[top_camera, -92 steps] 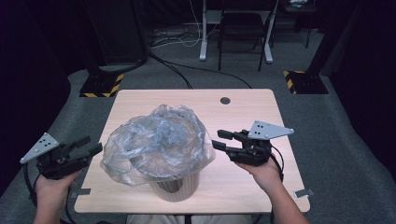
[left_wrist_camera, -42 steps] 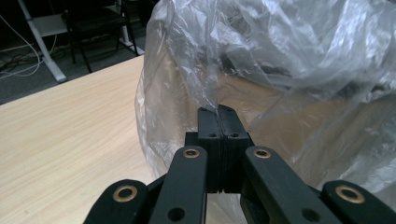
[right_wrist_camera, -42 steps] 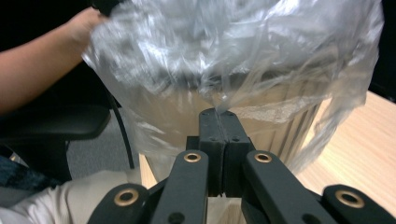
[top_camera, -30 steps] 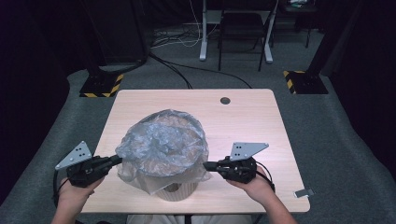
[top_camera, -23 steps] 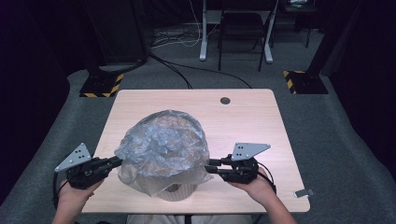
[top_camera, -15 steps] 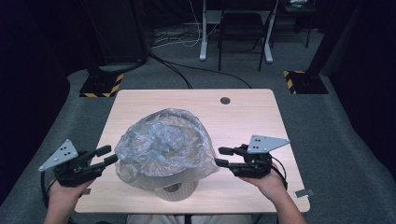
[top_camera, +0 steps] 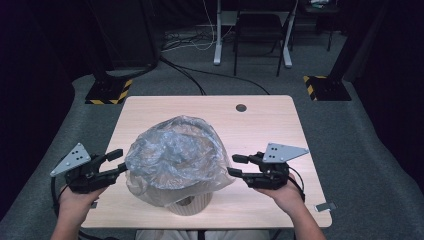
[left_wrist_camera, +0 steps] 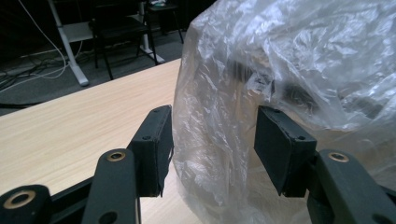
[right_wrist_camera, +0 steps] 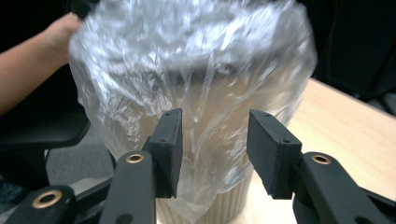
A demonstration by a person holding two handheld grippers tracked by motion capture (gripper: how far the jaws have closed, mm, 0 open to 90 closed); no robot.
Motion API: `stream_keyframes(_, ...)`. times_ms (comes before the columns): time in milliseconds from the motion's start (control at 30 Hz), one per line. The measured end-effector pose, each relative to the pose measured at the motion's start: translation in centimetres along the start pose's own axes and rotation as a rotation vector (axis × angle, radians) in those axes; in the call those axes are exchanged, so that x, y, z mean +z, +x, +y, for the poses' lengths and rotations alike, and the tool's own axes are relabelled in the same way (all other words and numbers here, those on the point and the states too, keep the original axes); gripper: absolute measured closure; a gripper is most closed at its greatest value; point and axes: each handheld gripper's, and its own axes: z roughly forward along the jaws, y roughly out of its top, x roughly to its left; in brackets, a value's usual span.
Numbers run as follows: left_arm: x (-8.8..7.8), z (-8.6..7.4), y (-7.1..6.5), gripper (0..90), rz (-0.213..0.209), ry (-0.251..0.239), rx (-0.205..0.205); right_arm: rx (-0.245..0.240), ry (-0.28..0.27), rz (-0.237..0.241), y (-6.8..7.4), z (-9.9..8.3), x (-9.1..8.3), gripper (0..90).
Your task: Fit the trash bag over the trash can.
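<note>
Dark room, black curtains, cables and desk legs on grey carpet behind; pale wooden surface point(top_camera: 280, 125) carries the work.

Clear, crinkled plastic bag point(top_camera: 172, 160) is draped over a beige ribbed cylindrical bin point(top_camera: 189, 204) standing at the near-middle edge of the surface. Bag balloons above the rim, cloudy and creased; its skirt hangs partway down the ribbed wall and leaves the base bare.

Left gripper point(top_camera: 118, 162) sits just beside the bag's left flank. Its fingers point(left_wrist_camera: 154, 149) have just been opening and stand moderately apart, with loose film bulging between them but not pinched. Right gripper point(top_camera: 235, 165) is at the bag's right flank, fingers point(right_wrist_camera: 170, 149) likewise parted, film hanging between them but not pressed.

Judgement: step in hand is fitting the liner over the bin; both sides now released. Next move likely calls for re-gripping the skirt lower and drawing it down evenly, or pressing trapped air out of the dome.
</note>
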Motion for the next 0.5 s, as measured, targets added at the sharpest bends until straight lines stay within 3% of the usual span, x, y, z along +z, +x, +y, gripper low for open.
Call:
stream_keyframes(233,1.0,-0.5,-0.3,46.4,-0.017,0.013,0.000,0.020,0.053,0.016,0.2,-1.6,2.9,55.4)
stream_keyframes(500,1.6,-1.0,-0.3,46.4,-0.024,0.003,-0.011,0.022,0.046,0.029,0.3,-1.8,4.0,54.6)
